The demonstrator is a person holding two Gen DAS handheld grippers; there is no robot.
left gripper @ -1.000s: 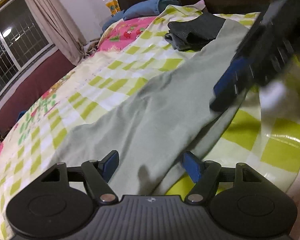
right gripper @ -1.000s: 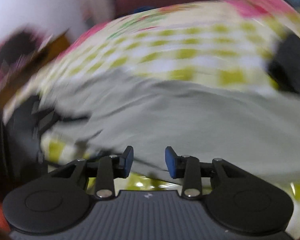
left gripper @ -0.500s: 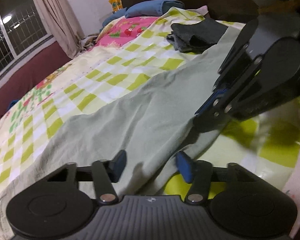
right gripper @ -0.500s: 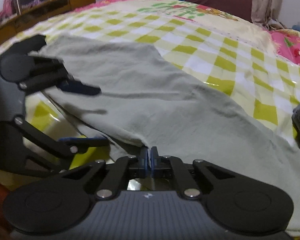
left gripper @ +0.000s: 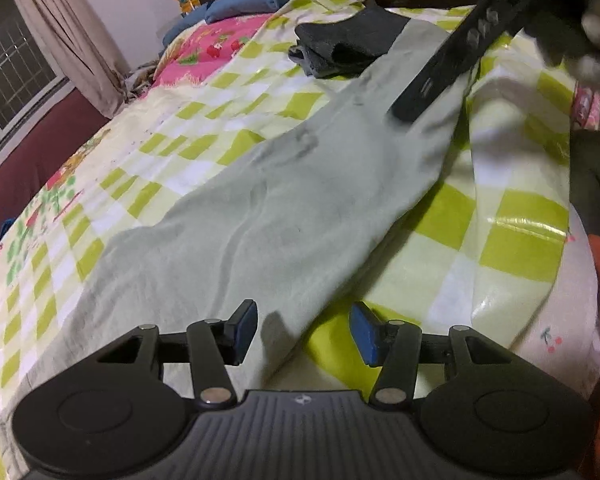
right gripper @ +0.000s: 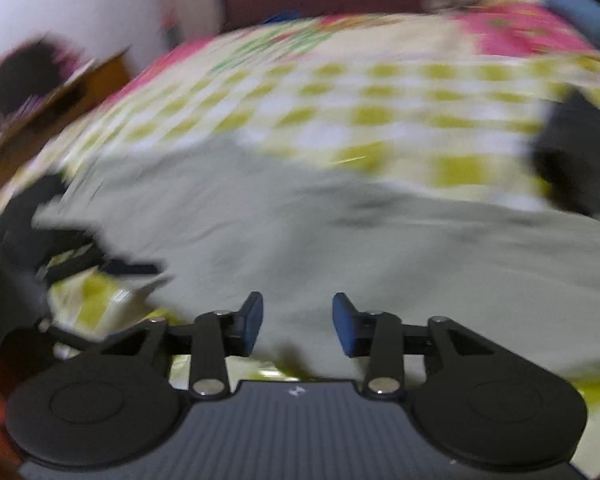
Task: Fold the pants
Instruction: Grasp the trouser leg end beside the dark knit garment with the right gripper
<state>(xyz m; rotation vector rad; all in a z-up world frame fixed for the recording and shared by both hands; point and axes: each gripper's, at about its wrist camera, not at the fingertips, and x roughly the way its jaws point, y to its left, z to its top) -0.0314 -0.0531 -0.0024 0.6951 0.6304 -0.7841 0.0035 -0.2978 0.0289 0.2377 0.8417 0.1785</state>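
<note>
Bed edge: we see the near edge of the bed at the lower right of the left wrist view, where the checked cover falls over the side.
Open room: the far half of the cover, toward the window and curtain, is bare; a dark folded garment lies at the head end, touching the far end of the pants.
Pants: the pale grey-green pants lie flat and long on the cover, from the near corner up to the dark garment; their near long edge runs close beside the bed edge.
Left gripper: its blue fingers are spread apart. The near edge of the pants lies between them, and we see no pad pressing on the cloth.
Right gripper: its own view is blurred. Its fingers are opening, with a clear gap between them; the pants lie just in front and under them, not pinched.
Right gripper from the left view: it shows only as a dark blurred bar above the upper part of the pants.
</note>
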